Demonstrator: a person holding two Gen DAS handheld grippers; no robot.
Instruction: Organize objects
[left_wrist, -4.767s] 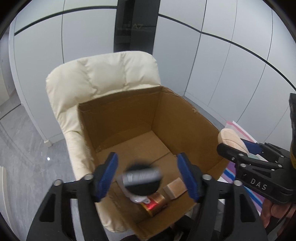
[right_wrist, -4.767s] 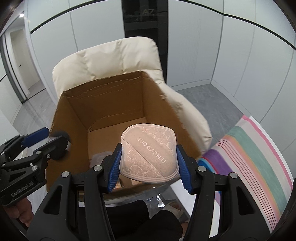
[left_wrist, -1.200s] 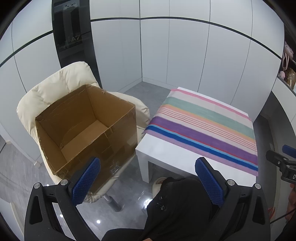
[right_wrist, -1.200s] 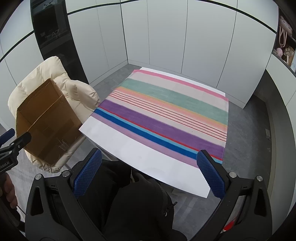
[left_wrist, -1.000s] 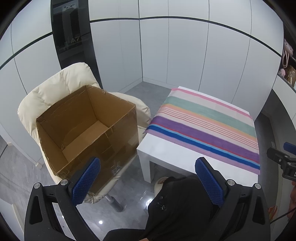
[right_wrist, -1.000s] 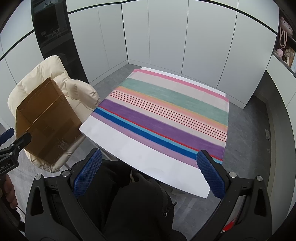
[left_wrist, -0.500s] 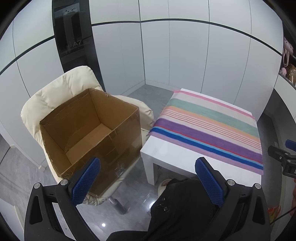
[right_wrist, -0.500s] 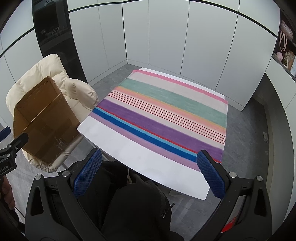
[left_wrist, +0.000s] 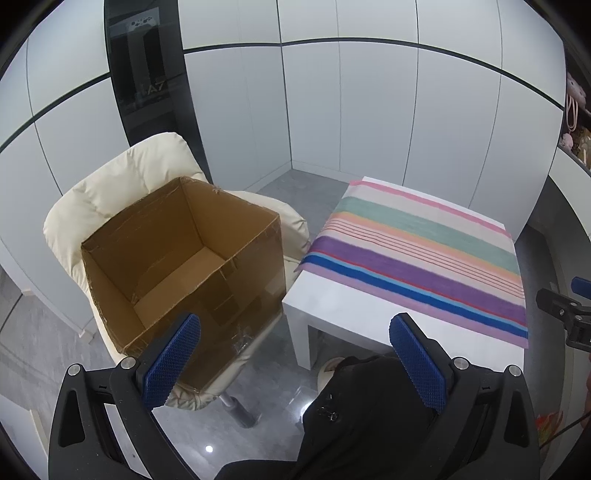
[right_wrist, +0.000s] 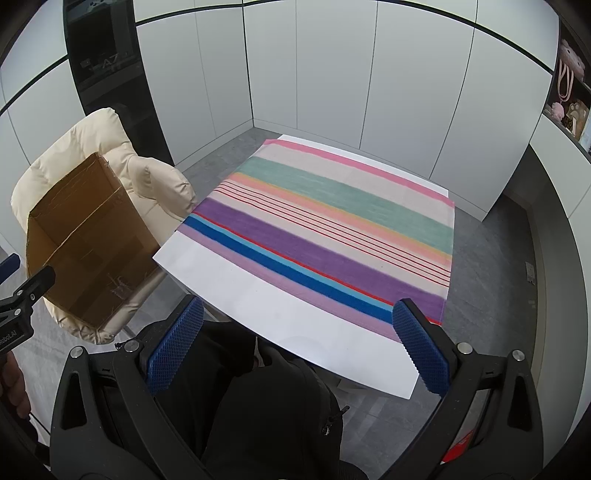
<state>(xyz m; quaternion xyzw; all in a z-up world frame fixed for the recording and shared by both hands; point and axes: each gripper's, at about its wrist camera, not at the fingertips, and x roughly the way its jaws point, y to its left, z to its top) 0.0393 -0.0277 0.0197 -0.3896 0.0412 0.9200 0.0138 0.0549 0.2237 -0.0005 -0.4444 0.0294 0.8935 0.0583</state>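
Observation:
An open cardboard box (left_wrist: 177, 236) stands on a cream padded chair (left_wrist: 122, 177), left of a white table (left_wrist: 343, 314) with a striped cloth (left_wrist: 417, 243). From here the box's near bottom is hidden by its front wall, so I cannot see what lies in it. My left gripper (left_wrist: 295, 362) is open and empty, held high above the floor in front of box and table. My right gripper (right_wrist: 295, 343) is open and empty, above the table's near edge (right_wrist: 280, 306). The box also shows in the right wrist view (right_wrist: 85, 236). No loose objects lie on the cloth (right_wrist: 332, 221).
White cabinet walls surround the room, with a dark glass panel (left_wrist: 144, 74) behind the chair. Shelves with pink items (right_wrist: 569, 92) are at the far right. The person's dark-clothed lap (right_wrist: 266, 406) sits below both grippers. Grey tiled floor (left_wrist: 37, 332) lies around.
Both grippers let go of their objects over the box seconds ago and pulled back high. In the last second the left view has drifted slightly, box and table shifting right; both stay open.

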